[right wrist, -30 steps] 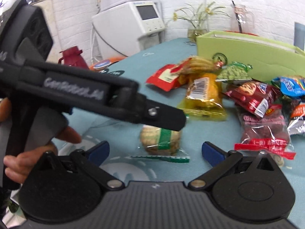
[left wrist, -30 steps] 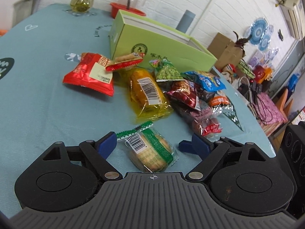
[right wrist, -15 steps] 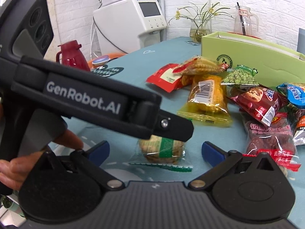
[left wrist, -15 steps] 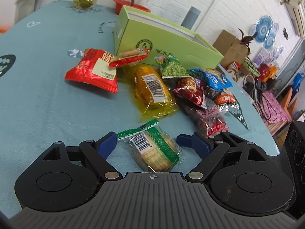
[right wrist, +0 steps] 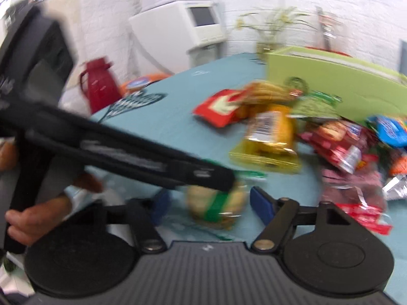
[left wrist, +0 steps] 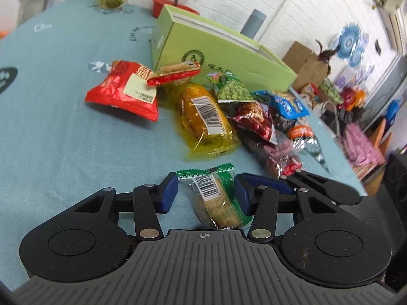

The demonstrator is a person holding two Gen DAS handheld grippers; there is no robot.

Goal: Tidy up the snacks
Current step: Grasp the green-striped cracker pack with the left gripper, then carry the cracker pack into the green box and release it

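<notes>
The left gripper (left wrist: 205,192) is closing its jaws around the clear, green-banded packet of round crackers (left wrist: 216,198), which sits right between its blue pads (left wrist: 168,190) and looks pinched already. The right gripper (right wrist: 207,204) is spread wide but narrowing (its view is blurry), same packet between its fingers, untouched. Ahead: the other snack packets and the light-green cardboard box (left wrist: 223,58).
</notes>
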